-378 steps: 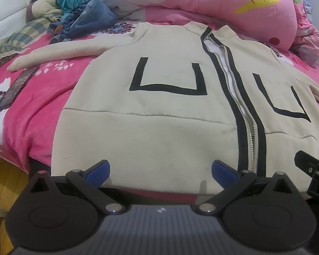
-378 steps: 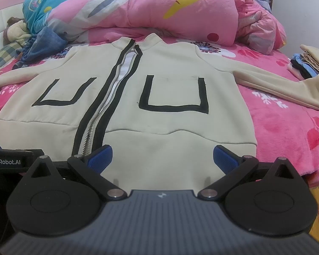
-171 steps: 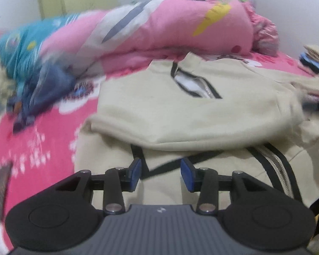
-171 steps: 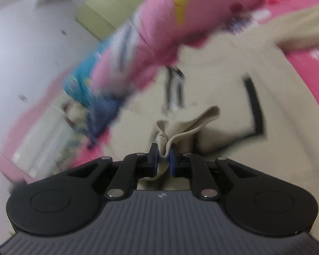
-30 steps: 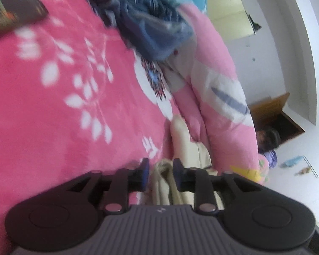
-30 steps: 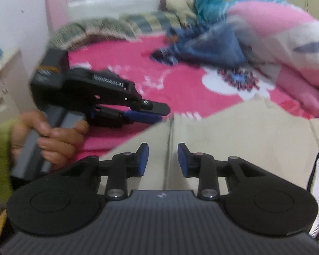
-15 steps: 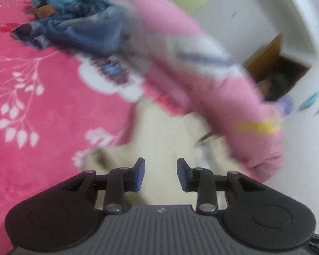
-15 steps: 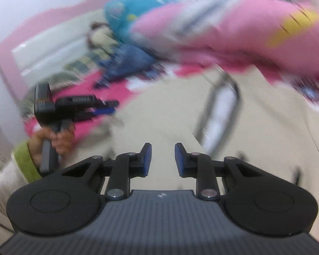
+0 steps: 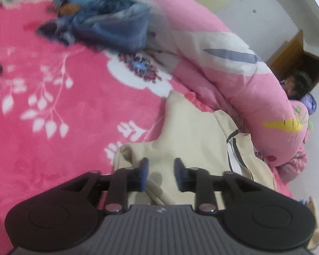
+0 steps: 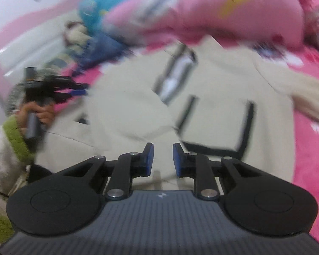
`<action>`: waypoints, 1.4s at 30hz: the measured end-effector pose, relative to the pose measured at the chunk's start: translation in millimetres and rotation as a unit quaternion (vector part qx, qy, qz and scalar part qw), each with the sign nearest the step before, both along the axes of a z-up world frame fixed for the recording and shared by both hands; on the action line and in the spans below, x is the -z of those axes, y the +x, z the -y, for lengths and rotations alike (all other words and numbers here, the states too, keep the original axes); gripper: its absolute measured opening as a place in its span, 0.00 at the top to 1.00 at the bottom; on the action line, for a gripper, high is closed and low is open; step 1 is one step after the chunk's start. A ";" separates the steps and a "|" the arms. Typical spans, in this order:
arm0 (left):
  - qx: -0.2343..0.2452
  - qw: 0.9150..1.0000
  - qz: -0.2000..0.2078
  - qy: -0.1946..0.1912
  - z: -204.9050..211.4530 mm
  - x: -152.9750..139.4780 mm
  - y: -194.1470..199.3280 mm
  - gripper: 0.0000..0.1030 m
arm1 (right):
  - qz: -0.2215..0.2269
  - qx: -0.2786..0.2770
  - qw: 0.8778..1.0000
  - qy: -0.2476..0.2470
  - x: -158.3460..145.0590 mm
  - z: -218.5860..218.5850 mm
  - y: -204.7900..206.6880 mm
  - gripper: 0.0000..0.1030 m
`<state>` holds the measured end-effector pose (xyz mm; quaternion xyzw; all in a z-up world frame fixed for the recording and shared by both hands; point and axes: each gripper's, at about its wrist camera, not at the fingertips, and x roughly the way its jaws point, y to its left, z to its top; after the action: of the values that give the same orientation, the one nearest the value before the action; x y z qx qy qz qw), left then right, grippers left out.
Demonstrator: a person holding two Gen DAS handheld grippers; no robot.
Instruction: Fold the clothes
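Jacket on the bed, both grippers empty

Cream zip jacket (image 10: 202, 97) lies mid-frame on the pink floral bed (image 9: 53, 106), one sleeve folded across its front. Left gripper (image 9: 160, 174) and right gripper (image 10: 160, 159) hover narrowly parted, gripping nothing.

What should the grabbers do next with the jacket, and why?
Probably the right gripper should reach for the right sleeve and fold it across the jacket. That sleeve lies stretched out on the pink bedspread, the other side looks folded in, and both grippers are open, holding nothing.
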<state>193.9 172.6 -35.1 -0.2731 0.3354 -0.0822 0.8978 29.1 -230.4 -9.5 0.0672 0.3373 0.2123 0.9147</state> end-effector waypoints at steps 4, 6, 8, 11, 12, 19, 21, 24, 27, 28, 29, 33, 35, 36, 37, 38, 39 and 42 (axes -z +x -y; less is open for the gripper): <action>-0.005 0.999 0.014 0.039 17.6 -23.3 -18.1 0.62 | -0.014 -0.015 1.000 -0.003 24.4 -5.6 -1.4 0.81; -0.005 0.998 0.022 0.054 28.9 -35.3 -27.4 0.58 | -0.035 0.008 0.999 0.018 37.6 7.8 -0.3 0.82; 0.006 0.997 0.035 0.068 43.8 -47.6 -37.2 0.55 | -0.035 0.047 0.995 0.083 36.7 38.8 -10.5 0.79; 0.039 0.995 0.056 0.076 75.4 -63.5 -48.5 0.50 | 0.004 0.137 0.977 0.166 28.7 97.2 -29.4 0.64; 0.057 0.994 0.059 0.075 89.2 -66.4 -49.8 0.50 | 0.021 0.175 0.967 0.186 28.4 118.8 -38.7 0.57; 0.191 0.977 0.060 0.073 200.5 -74.9 -50.0 0.50 | 0.090 0.412 0.877 0.229 49.0 255.6 -78.1 0.49; 0.225 0.969 0.056 0.080 235.0 -73.6 -49.5 0.50 | 0.103 0.459 0.855 0.219 56.0 285.5 -80.1 0.49; 0.274 0.956 0.048 0.089 283.5 -66.6 -49.0 0.50 | 0.126 0.505 0.831 0.197 65.0 318.5 -77.5 0.49; 0.311 0.943 0.038 0.111 323.6 -53.2 -51.5 0.50 | 0.142 0.518 0.831 0.147 65.7 337.4 -67.4 0.49; 0.322 0.939 0.034 0.117 335.1 -48.5 -52.2 0.50 | 0.143 0.520 0.832 0.128 66.0 342.2 -67.9 0.49; 0.330 0.936 0.030 0.118 343.4 -44.3 -51.9 0.50 | 0.142 0.520 0.834 0.116 67.0 346.4 -64.6 0.49; 0.353 0.927 0.020 0.128 366.0 -29.3 -56.6 0.50 | 0.137 0.519 0.838 0.099 78.1 364.6 -61.3 0.49; 0.359 0.923 0.013 0.137 372.3 -22.5 -58.0 0.50 | 0.141 0.513 0.842 0.090 76.3 368.5 -67.0 0.49; 0.362 0.922 0.009 0.141 374.8 -19.2 -58.3 0.50 | 0.145 0.508 0.845 0.085 75.7 368.9 -66.6 0.50; 0.362 0.921 0.006 0.144 376.5 -16.8 -57.8 0.50 | 0.149 0.503 0.847 0.079 74.4 368.0 -66.5 0.52; 0.363 0.920 0.003 0.148 378.3 -14.2 -57.5 0.50 | 0.155 0.499 0.850 0.072 73.4 367.1 -65.6 0.57; 0.363 0.919 0.001 0.152 380.3 -11.7 -58.5 0.50 | 0.159 0.494 0.852 0.066 72.5 366.3 -64.5 0.63; 0.363 0.917 0.006 0.165 383.4 -8.0 -61.4 0.50 | 0.165 0.488 0.856 0.053 69.8 365.1 -61.5 0.75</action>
<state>132.5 -210.8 -27.1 0.0196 0.4151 -0.3473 0.8407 -32.4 -595.5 -79.4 0.2354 0.0932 -0.2355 0.9383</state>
